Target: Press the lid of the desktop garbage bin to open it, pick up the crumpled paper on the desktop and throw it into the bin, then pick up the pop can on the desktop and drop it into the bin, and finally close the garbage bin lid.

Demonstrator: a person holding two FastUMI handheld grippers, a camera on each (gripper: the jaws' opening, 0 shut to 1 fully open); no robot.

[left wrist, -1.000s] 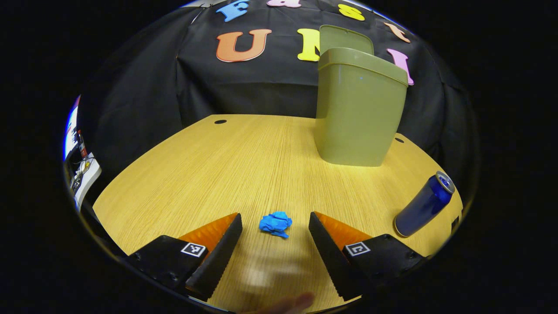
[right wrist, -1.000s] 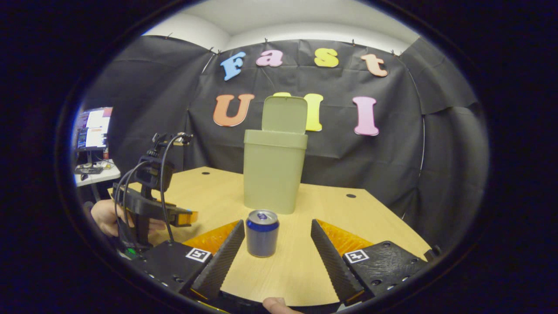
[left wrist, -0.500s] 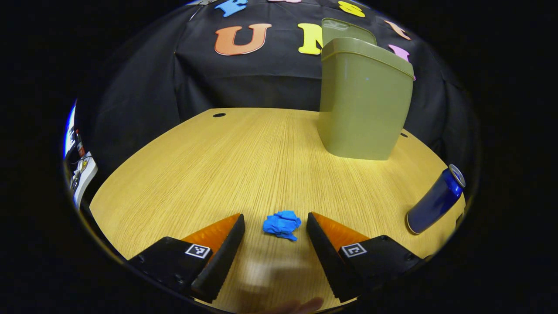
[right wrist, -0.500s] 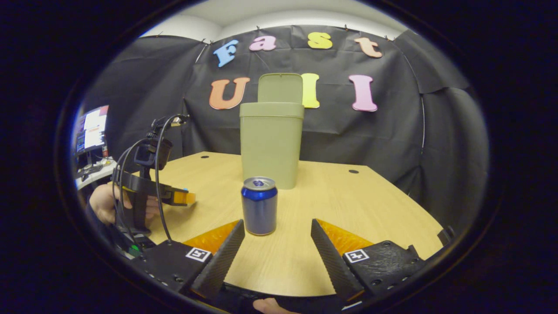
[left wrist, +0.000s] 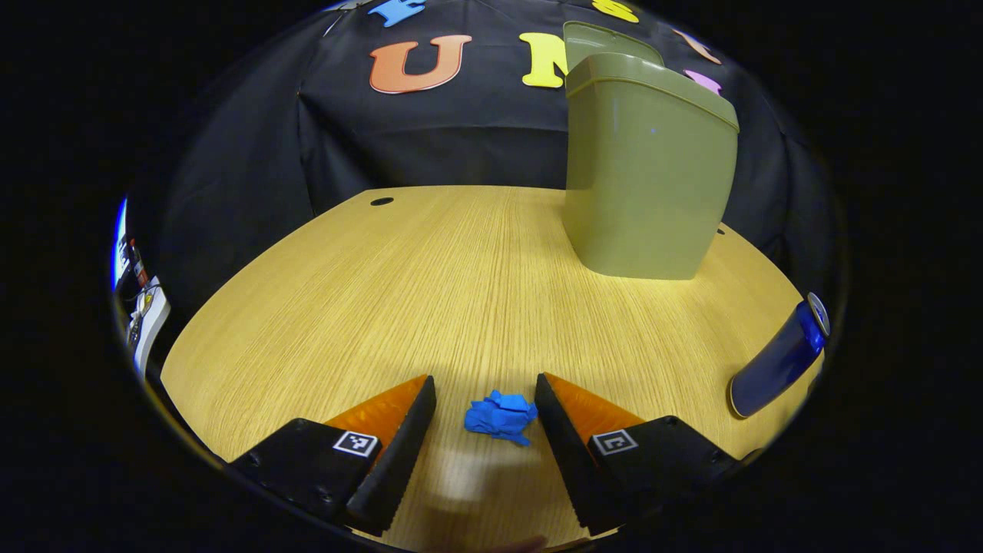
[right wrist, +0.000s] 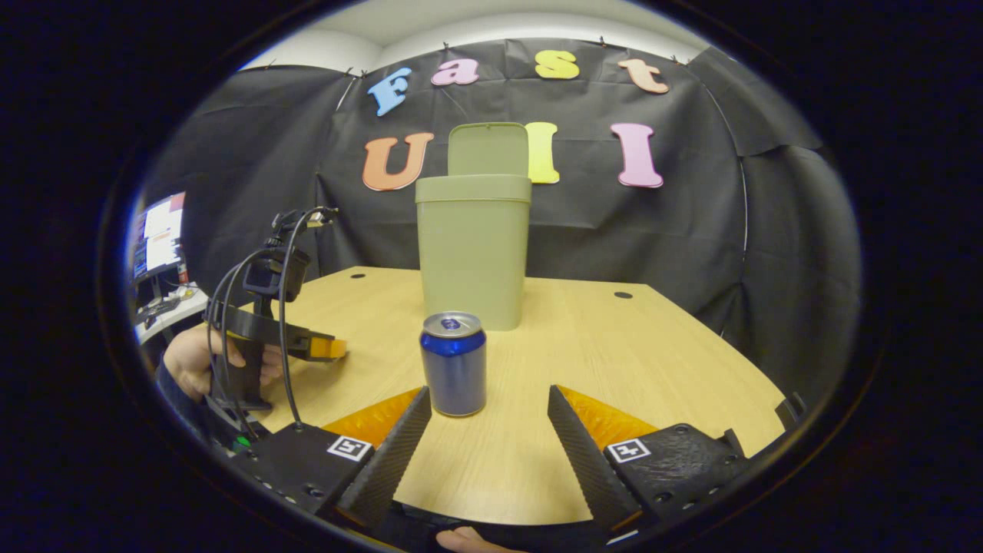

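Observation:
A blue crumpled paper (left wrist: 501,415) lies on the wooden desk (left wrist: 430,284), between the fingers of my left gripper (left wrist: 484,384), which is open around it without touching. The olive bin (left wrist: 649,169) stands at the back right with its lid (left wrist: 607,42) raised. A blue pop can (left wrist: 779,357) stands at the far right. In the right gripper view the can (right wrist: 453,362) is upright just beyond my open right gripper (right wrist: 488,395), nearer its left finger. Behind it stands the bin (right wrist: 472,253) with its lid (right wrist: 488,150) upright. The left gripper (right wrist: 330,349) hovers low at the left.
A hand (right wrist: 184,361) holds the left gripper, with black cables looping above it. A side table with a monitor (right wrist: 157,234) sits beyond the desk's left edge. Small round holes (right wrist: 623,295) mark the desk near its back corners. Black cloth walls close the booth.
My left gripper has moved forward, so the paper now sits between its fingers, which have narrowed slightly. The right gripper has sunk lower and tilted up; the can stands a little farther ahead.

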